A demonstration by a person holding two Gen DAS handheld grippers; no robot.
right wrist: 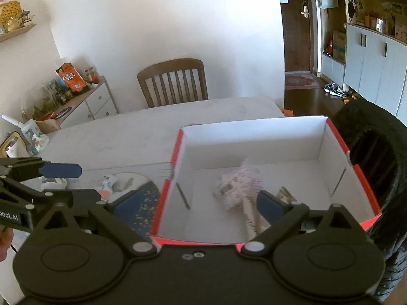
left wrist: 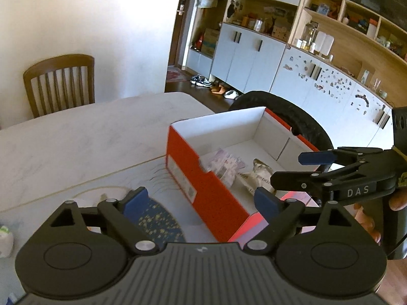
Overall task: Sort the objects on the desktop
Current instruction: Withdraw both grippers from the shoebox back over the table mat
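A red shoebox (left wrist: 188,175) with a white inside (right wrist: 279,142) stands open on the pale marble table (left wrist: 76,137). In it lie a pink patterned packet (left wrist: 226,165) (right wrist: 239,185) and a silvery packet (left wrist: 262,171) (right wrist: 286,194). My left gripper (left wrist: 201,199) is open over the box's near left wall, holding nothing. My right gripper (right wrist: 197,203) is open above the box's near edge, also with nothing in it. Each gripper shows in the other's view: the right gripper (left wrist: 300,169) is by the box's right side and the left gripper (right wrist: 76,181) is left of the box.
Left of the box, a dark blue gold-speckled item (left wrist: 157,221) (right wrist: 143,203) lies on a mat beside small white tubes (right wrist: 109,183). A white bottle (left wrist: 5,239) sits at the far left. A wooden chair (right wrist: 175,84) stands behind the table, a black chair back (right wrist: 376,157) right of the box.
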